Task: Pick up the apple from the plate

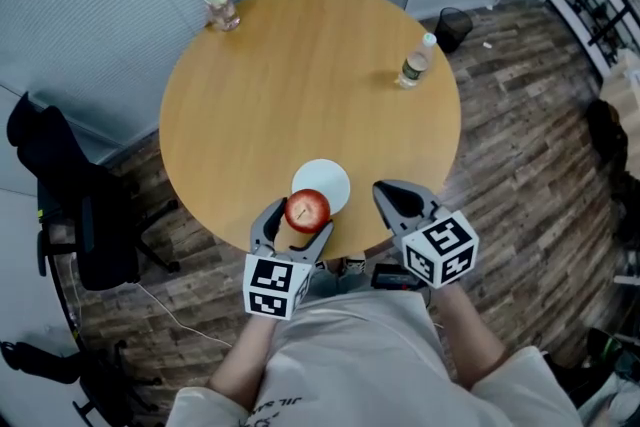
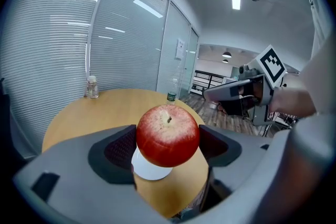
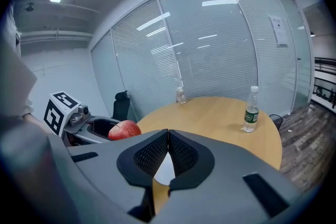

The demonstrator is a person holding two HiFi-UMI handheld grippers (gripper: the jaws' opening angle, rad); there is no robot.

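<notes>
Head view: A round wooden worktop (image 1: 300, 95) carries a white plate (image 1: 330, 180) close to its near edge. The left tongs (image 1: 299, 221) sit at that edge with the red apple (image 1: 307, 210) clamped between the jaws. The apple overlaps the plate's near-left rim. The right tongs (image 1: 386, 191) lie just right of the plate, over the worktop edge, with the jaw tips together. A water bottle (image 1: 416, 61) stands upright near the right rim, and a small jar (image 1: 221, 8) stands at the far-left rim. Both are well apart from the plate. A dark chair (image 1: 90, 215) stands on the floor to the left of the worktop.

Left gripper view: The jaws are open only as wide as the apple. One dark pad presses on each side of the fruit, whose stem end faces up. The plate shows below and just beyond the apple. The apple appears raised off the plate, though contact at its underside cannot be ruled out. The right tongs show at the right, apart from the apple.

Right gripper view: The two ribbed pads meet along a closed seam with nothing between them. A strip of the plate shows below the seam. The left tongs and the clamped apple show at the left. The jar and water bottle stand on the far side of the worktop.
</notes>
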